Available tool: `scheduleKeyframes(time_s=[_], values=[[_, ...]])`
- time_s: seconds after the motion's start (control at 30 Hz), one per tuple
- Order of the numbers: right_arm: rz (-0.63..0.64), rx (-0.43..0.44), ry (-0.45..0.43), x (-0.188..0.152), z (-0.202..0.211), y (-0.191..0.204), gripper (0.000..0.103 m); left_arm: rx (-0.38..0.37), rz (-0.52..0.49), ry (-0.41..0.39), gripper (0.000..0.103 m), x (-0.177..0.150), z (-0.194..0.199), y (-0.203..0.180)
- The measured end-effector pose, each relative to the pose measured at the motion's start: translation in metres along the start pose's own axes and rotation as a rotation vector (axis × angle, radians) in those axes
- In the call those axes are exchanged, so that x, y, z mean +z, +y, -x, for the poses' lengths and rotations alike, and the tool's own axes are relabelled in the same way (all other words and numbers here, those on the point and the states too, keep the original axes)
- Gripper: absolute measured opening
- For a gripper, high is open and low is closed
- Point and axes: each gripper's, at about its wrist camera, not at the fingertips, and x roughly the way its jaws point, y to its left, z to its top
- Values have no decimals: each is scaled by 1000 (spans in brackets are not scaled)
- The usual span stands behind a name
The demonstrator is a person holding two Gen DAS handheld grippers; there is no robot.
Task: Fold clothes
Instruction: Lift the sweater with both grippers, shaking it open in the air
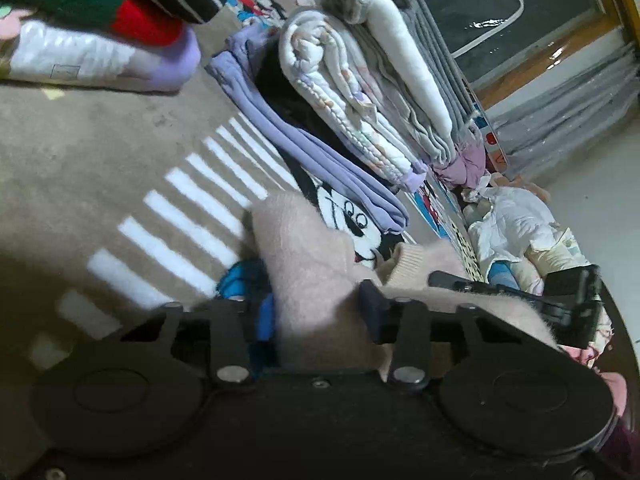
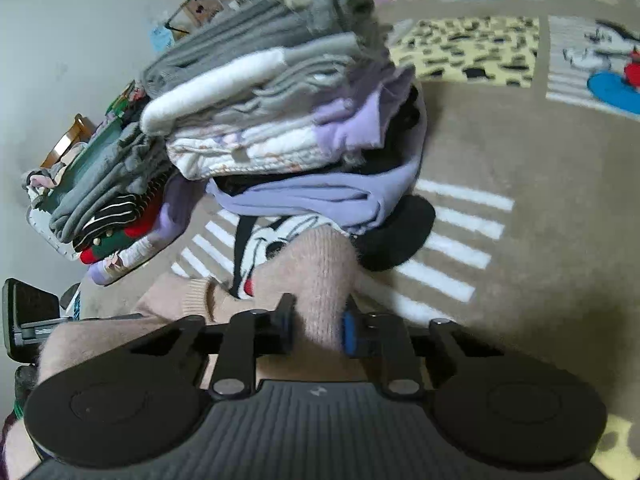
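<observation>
A fuzzy pale pink sweater hangs bunched between both grippers above the carpet. My left gripper is shut on one fold of it. A ribbed cuff shows to the right, and the other gripper holds the far end. In the right wrist view my right gripper is shut on a bunched part of the same pink sweater. Its ribbed cuff lies to the left, where the other gripper shows.
A tall pile of folded clothes, lilac, quilted white and grey, stands just ahead on the cartoon-print carpet. A second folded pile stands at the far left. Loose garments lie at the right. A wall is behind.
</observation>
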Motion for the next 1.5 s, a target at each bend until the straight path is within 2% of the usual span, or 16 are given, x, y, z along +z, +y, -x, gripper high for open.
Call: scheduleKeyframes(time_s=[0.03,0.13,0.33,0.6,0.73,0.9,1.1,1.23,1.37,1.5], values=[[11,-8,-14,-1,4,4,21,-10,-10,-7,21,0,2,-2],[43,-26,-65,-3,18,17,18,-43,-71,-27,17,1,9,-15],[88,-17,-164,-7,70,47,17,-123,-193,-82,16,-1,25,-52],[146,-16,-305,-24,163,93,16,-229,-334,-187,16,-3,67,-105],[164,-14,-384,-39,210,118,16,-259,-423,-233,16,-15,94,-132],[179,-11,-465,-64,262,145,16,-298,-478,-277,16,-33,130,-158],[206,-9,-544,-99,316,175,15,-308,-588,-324,16,-51,169,-192],[232,-29,-579,-111,343,189,15,-301,-614,-315,14,-44,170,-213],[258,-62,-594,-100,361,193,14,-259,-664,-274,14,-23,160,-246],[282,-106,-593,-75,370,194,14,-241,-705,-261,14,1,153,-278]])
